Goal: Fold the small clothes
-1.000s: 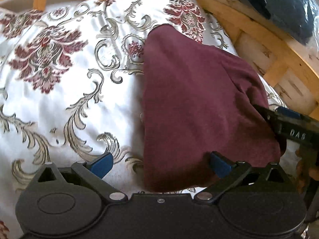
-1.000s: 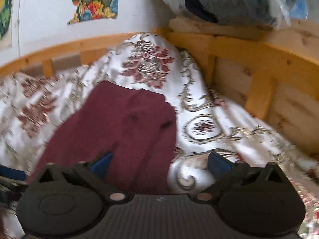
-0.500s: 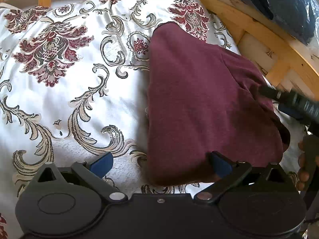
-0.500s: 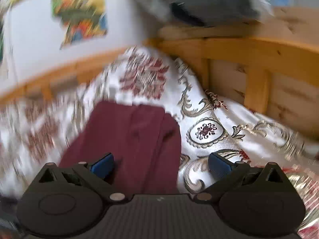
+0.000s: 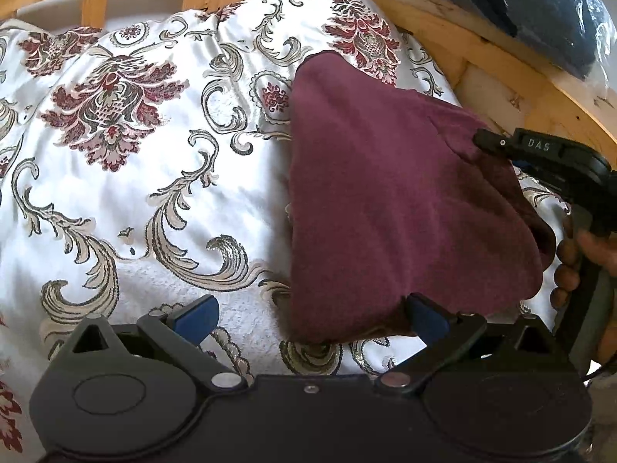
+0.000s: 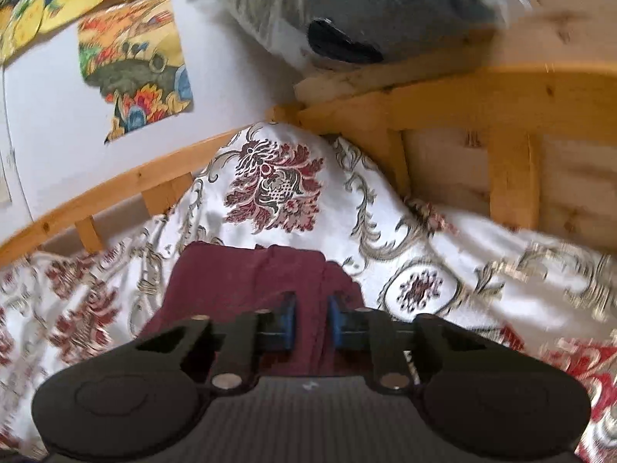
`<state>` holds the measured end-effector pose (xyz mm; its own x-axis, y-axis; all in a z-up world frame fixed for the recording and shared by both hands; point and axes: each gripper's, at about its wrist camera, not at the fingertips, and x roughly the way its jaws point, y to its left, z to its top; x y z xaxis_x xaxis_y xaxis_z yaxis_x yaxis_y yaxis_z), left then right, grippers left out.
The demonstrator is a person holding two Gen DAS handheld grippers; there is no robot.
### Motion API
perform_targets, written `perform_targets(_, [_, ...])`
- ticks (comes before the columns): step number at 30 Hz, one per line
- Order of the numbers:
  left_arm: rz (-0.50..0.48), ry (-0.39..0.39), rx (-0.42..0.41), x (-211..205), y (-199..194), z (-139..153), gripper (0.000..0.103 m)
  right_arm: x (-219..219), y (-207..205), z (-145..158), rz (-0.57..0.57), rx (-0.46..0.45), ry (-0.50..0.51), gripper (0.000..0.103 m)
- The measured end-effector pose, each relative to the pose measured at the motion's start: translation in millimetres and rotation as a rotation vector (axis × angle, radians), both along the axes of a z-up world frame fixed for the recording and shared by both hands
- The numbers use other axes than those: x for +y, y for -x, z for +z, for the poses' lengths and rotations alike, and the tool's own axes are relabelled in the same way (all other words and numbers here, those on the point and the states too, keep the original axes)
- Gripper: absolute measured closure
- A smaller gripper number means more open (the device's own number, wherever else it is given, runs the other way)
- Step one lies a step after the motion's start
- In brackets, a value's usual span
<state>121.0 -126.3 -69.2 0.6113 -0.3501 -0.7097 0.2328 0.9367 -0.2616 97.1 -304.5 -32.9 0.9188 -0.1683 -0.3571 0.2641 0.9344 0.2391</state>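
A small maroon garment [image 5: 393,200] lies on a white floral bedspread [image 5: 162,177]. My left gripper [image 5: 310,314] is open at the garment's near edge; its right fingertip [image 5: 424,314] touches the cloth, its left one lies on the bedspread. My right gripper [image 6: 310,316] has its blue pads pinched on a fold of the maroon garment [image 6: 246,289]. In the left wrist view the right gripper [image 5: 540,154] shows at the garment's right side, with a hand on its handle.
A wooden bed rail [image 5: 501,61] runs along the back and right. A dark bundle in clear plastic [image 6: 366,11] sits on the rail's ledge. Colourful posters [image 6: 131,61] hang on the white wall.
My right gripper has gone from wide open to closed on the garment's fold and moved up along its right side. My left gripper has stayed open at the near edge.
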Motion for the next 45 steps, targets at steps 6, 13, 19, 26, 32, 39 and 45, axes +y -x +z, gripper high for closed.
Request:
perform_targets(6, [-0.019,0.001,-0.032,-3,5,2,0.001,-6,-3,-7,-0.032,0.027,-0.016,0.088])
perform_targets(13, [-0.025,0.017,-0.031,-1,7,3,0.001,-16,-4,-13,-0.044,0.039,-0.085,0.087])
perform_targets(19, [-0.028,0.012,-0.035,-1,6,3,0.001,-17,-4,-14,-0.045,0.038,-0.085,0.085])
perform_targets(26, [-0.028,0.015,-0.031,0,6,2,0.001,-20,-3,-14,-0.057,0.035,-0.097,0.074])
perform_targets(32, [-0.029,0.014,-0.029,0,6,1,0.001,-22,-2,-14,-0.060,0.035,-0.100,0.069])
perform_targets(39, [-0.029,0.014,-0.030,0,6,1,0.001,-22,-2,-15,-0.061,0.035,-0.102,0.066])
perform_targets(45, [-0.030,0.013,-0.030,0,6,0,0.001,-22,-2,-14,-0.066,0.030,-0.095,0.065])
